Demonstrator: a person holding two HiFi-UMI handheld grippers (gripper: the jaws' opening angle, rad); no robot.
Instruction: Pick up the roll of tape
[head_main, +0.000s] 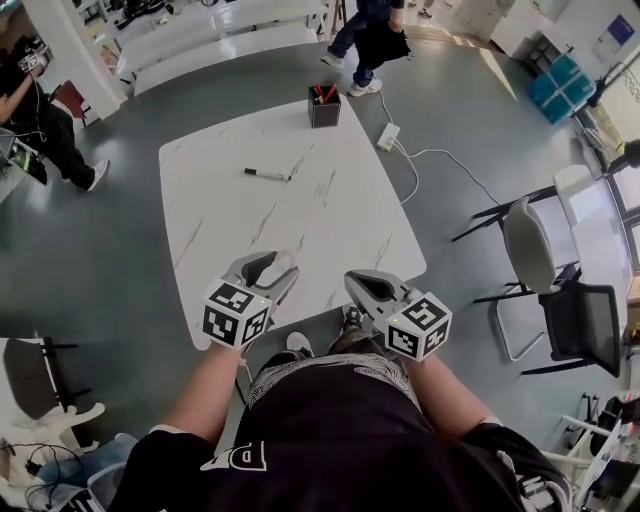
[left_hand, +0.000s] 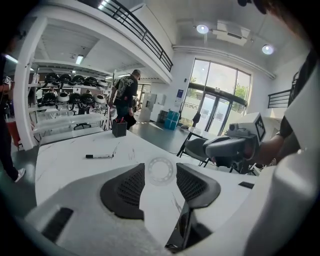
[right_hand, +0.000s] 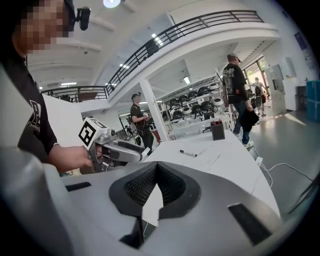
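The left gripper (head_main: 270, 268) reaches out on an extended forearm over the near edge of the white marble table (head_main: 300, 170), tipped slightly downward, its jaws spread wide and gripping nothing. The clear roll of tape (left_hand: 161, 171) lies flat on the table, showing in the gap between the pads. The right gripper (head_main: 357, 282), held alongside at a similar tilt, is clenched shut and empty.
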